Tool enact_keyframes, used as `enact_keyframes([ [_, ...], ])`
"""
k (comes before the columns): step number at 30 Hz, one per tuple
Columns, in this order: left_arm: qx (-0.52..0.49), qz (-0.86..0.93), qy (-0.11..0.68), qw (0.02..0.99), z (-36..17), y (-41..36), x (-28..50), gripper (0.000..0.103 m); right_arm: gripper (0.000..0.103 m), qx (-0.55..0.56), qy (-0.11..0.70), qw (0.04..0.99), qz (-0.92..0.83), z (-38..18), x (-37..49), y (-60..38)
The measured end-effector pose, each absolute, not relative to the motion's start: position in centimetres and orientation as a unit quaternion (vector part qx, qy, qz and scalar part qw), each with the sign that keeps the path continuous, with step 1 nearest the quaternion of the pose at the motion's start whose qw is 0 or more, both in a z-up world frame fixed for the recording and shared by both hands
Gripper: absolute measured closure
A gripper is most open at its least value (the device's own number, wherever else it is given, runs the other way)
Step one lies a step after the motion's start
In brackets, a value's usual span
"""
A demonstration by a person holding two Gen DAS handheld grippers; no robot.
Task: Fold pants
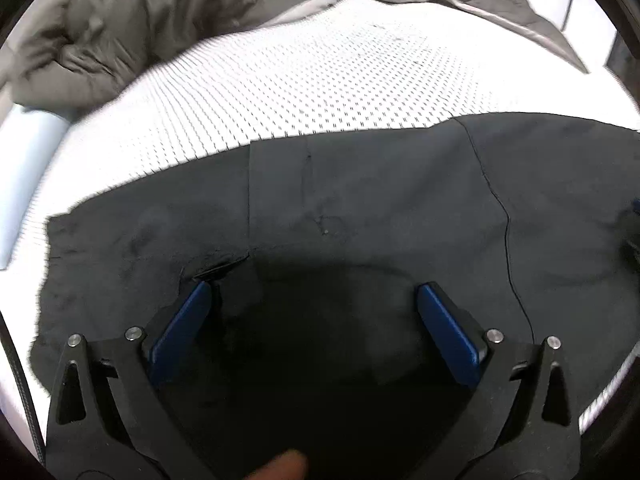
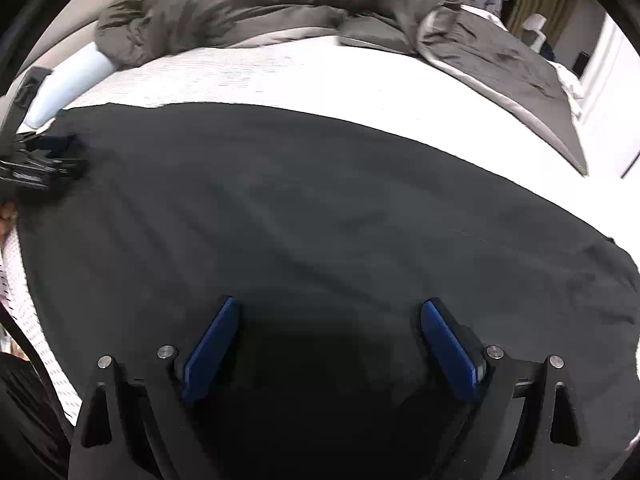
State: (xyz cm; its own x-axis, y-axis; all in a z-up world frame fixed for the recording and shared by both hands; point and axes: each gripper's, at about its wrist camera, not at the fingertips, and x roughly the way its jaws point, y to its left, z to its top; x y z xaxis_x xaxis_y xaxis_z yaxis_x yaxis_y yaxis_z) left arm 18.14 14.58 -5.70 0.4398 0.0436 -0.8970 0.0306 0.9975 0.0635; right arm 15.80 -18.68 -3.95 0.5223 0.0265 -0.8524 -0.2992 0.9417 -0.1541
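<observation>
Left wrist view, listed left to right as I read it:

- Pillow [image 1: 24,184], pale blue, at 9 o'clock, on the bed edge.
- Duvet [image 1: 120,28], grey, bunched from 10 to 1 o'clock.
- Sheet [image 1: 320,80], white with a dotted pattern, across the middle.
- Pants [image 1: 360,208], black, spread flat on the sheet and filling the lower half; a folded-over panel edge shows near centre, and a loose thread [image 1: 506,224] runs down at 3 o'clock.
- My left gripper [image 1: 314,290], low over the pants, blue pads spread wide with nothing between them.
- A fingertip [image 1: 284,466] at 6 o'clock.

Right wrist view:

- My left gripper [image 2: 40,160] again, at 9 o'clock, on the pants' left edge; its opening I cannot tell from here.
- Pillow [image 2: 68,80] at 10 o'clock.
- Pants [image 2: 320,208], smooth, covering the centre.
- My right gripper [image 2: 330,306], at 6 o'clock above the cloth, jaws wide apart, holding nothing.
- Duvet [image 2: 280,0] along 12 o'clock, trailing down to 2 o'clock.
- Sheet [image 2: 280,72] between duvet and pants.
</observation>
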Motion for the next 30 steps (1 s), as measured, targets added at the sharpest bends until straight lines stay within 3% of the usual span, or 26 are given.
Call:
enact_keyframes([
  [12, 0.039, 0.000, 0.509, 0.860, -5.8, 14.0, 17.8, 0.001, 0.004, -0.100, 0.473, 0.874, -0.050, -3.3, 15.1, -33.3],
  [16, 0.033, -0.011, 0.503, 0.863, -5.7, 13.6, 17.6, 0.001, 0.008, -0.049, 0.464, 0.881, -0.079, -2.8, 13.9, -38.0],
  [20, 0.036, -0.005, 0.499, 0.866, -5.4, 12.9, 17.4, 0.001, 0.005, -0.122, 0.456, 0.874, -0.115, -2.8, 13.8, -35.7],
  [27, 0.014, -0.002, 0.460, 0.888, -2.9, 13.8, 18.2, 0.001, 0.005, -0.090, 0.402, 0.908, -0.079, 0.0, 13.0, -31.9],
  [30, 0.010, 0.013, 0.479, 0.877, -3.6, 14.0, 20.5, 0.001, 0.005, -0.091, 0.392, 0.916, 0.002, 0.4, 13.3, -27.4],
])
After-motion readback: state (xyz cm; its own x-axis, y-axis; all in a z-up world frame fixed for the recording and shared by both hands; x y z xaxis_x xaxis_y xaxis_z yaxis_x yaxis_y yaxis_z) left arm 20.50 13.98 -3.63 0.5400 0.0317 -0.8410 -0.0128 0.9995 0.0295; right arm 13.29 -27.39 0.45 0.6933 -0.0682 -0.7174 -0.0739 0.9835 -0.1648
